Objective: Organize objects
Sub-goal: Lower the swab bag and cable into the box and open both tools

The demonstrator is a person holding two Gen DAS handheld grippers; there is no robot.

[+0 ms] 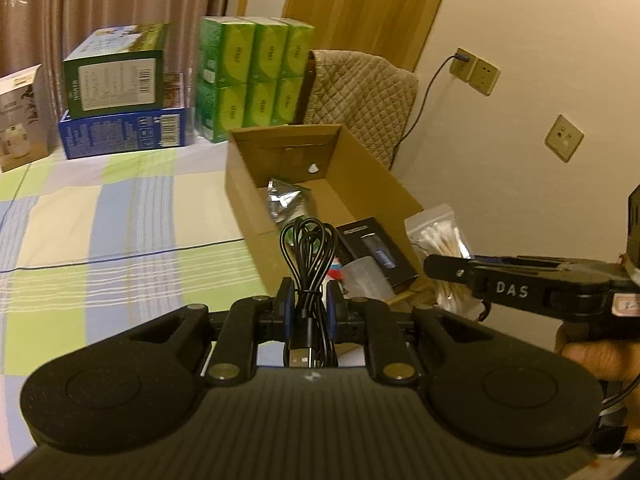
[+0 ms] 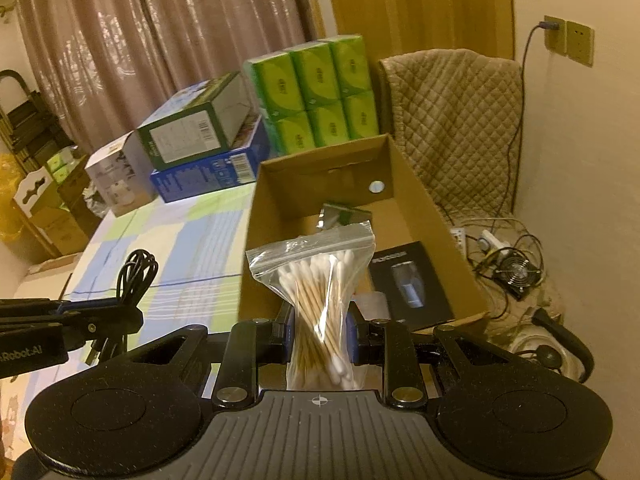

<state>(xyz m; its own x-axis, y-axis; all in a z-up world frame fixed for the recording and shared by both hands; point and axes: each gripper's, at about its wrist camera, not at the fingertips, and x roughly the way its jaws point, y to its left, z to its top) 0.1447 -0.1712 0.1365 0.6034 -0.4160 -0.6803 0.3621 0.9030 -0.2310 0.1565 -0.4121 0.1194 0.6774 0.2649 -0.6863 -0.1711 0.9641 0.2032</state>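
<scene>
My left gripper [image 1: 308, 304] is shut on a coiled black USB cable [image 1: 308, 256] and holds it above the near end of an open cardboard box [image 1: 248, 196]. My right gripper [image 2: 318, 320] is shut on a clear zip bag of cotton swabs [image 2: 320, 284], held over the box's near end [image 2: 436, 216]. The box holds a black product box [image 2: 408, 280], a silver foil packet [image 2: 340, 216] and a small clear cup [image 1: 364, 276]. The right gripper also shows in the left wrist view [image 1: 448, 270], and the left gripper with the cable in the right wrist view [image 2: 120, 314].
The box sits on a table with a checked cloth [image 1: 120, 216]. At the back stand green tissue packs [image 1: 256, 76], a green carton on a blue carton [image 1: 120, 136], and a white box [image 1: 20, 120]. A quilted chair [image 2: 456, 120] and floor cables [image 2: 504, 256] are at right.
</scene>
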